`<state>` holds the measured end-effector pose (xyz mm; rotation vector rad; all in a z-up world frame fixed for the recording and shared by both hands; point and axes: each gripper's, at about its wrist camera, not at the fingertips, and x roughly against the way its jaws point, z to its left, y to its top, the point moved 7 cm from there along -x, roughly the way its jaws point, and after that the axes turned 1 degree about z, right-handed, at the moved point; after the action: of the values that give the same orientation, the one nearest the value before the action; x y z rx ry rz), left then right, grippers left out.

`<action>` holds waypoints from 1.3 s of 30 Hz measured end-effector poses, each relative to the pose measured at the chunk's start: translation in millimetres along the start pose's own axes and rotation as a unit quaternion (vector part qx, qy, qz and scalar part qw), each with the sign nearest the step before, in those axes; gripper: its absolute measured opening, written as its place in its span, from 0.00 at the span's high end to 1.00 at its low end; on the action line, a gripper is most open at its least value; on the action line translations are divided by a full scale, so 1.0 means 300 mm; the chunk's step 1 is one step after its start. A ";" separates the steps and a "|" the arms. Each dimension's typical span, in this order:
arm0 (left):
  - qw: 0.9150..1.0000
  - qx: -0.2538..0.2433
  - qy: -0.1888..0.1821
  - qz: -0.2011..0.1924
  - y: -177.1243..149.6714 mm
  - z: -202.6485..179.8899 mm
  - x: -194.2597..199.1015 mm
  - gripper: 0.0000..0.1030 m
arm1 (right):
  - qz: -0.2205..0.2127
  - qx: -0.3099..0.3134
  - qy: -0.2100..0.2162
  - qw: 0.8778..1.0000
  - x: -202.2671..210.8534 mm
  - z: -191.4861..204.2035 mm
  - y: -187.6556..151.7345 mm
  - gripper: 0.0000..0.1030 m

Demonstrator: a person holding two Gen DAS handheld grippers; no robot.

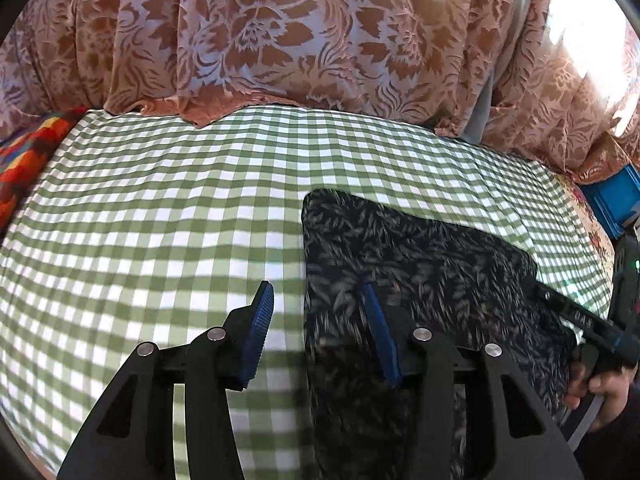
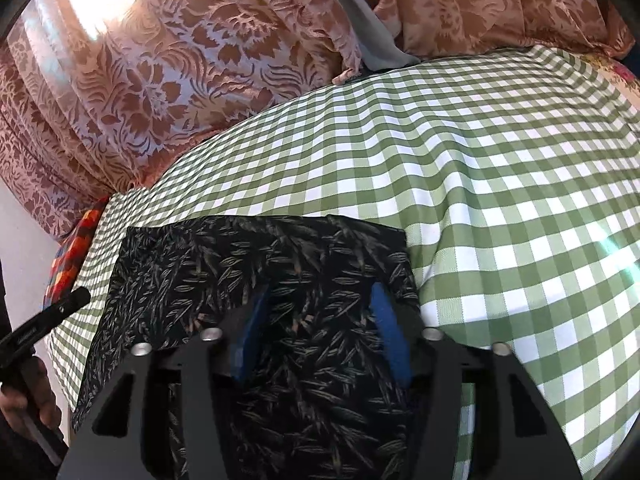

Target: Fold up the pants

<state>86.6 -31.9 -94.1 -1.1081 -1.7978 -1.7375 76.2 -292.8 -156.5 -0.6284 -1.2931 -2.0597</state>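
Dark leaf-print pants (image 2: 280, 264) on gingham cloth (image 2: 500, 184).

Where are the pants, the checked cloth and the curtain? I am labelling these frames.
pants (image 2: 280, 256): right wrist view, on the flat upper part of the dark leaf-print fabric.
checked cloth (image 1: 160, 184): left wrist view, on a bare part.
curtain (image 1: 260, 32): left wrist view, on its flower pattern.
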 end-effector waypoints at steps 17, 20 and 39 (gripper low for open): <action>1.000 0.006 -0.008 0.017 -0.097 0.001 0.001 0.32 | 0.042 -0.020 0.014 0.999 0.037 -0.056 -0.085 0.23; 1.000 0.007 -0.017 0.017 -0.100 0.003 -0.008 0.32 | 0.050 -0.017 0.030 0.998 0.036 -0.058 -0.086 0.25; 0.958 0.112 -0.248 0.086 -0.087 -0.017 -0.152 0.72 | 0.097 -0.008 0.144 0.985 0.019 -0.072 -0.075 0.59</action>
<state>93.1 -46.2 -144.6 -1.6463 -2.0398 -1.1850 54.6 -306.5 -175.3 -0.4250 -1.0078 -1.9191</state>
